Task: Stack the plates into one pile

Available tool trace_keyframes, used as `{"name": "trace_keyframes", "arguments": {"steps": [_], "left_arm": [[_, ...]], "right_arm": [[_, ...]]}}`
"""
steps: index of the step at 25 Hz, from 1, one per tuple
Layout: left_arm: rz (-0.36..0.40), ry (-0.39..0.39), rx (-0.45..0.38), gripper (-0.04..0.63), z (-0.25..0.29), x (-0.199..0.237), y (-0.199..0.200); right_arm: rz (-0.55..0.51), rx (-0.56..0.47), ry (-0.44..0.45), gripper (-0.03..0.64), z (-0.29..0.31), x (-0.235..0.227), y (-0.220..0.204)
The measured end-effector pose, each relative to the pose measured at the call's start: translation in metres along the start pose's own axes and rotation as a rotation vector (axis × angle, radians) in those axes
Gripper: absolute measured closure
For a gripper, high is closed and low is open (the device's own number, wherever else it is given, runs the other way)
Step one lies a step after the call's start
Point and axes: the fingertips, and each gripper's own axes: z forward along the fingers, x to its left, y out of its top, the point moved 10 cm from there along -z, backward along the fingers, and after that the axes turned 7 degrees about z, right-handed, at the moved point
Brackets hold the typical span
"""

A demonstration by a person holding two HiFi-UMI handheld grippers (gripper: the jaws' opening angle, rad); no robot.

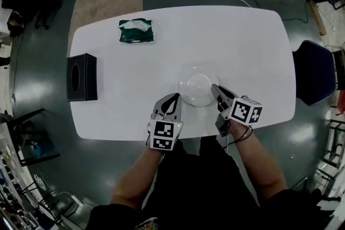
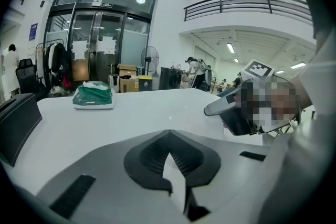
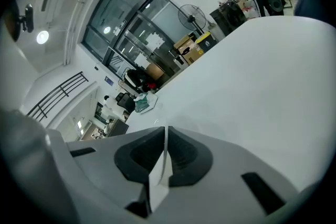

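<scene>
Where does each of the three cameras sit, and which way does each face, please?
Head view: on the person's head, looking steeply down at the white oval table and pale round plate; both forearms, left gripper and right gripper show.
Left gripper view: rides the left gripper, looking along its shut jaws across the table; the right gripper shows at right.
Right gripper view: rides the right gripper, looking along its shut jaws across the table.
Shared: all show the green soft tissue pack.
</scene>
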Motion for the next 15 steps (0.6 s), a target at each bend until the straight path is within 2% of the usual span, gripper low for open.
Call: {"name": "trace_keyframes", "arguments": {"steps": [4,7,15], "left_arm": [[0.007,-0.015,0.005,0.577,0.000,-0.002,-0.002],[0.011,-0.021,0.008,0.577,-0.001,-0.003,-0.002],[0.020,-0.020,0.006,0.577,-0.005,-0.005,-0.002]], "right_arm": [[0.022,-0.007,-0.031,0.584,-0.001,-0.009,-0.005],[-0.002,-0.002,-0.074,0.570,0.000,-0.014,-0.006],[-0.200,0.035,-0.190,0.522,0.009,-0.012,-0.006]]}}
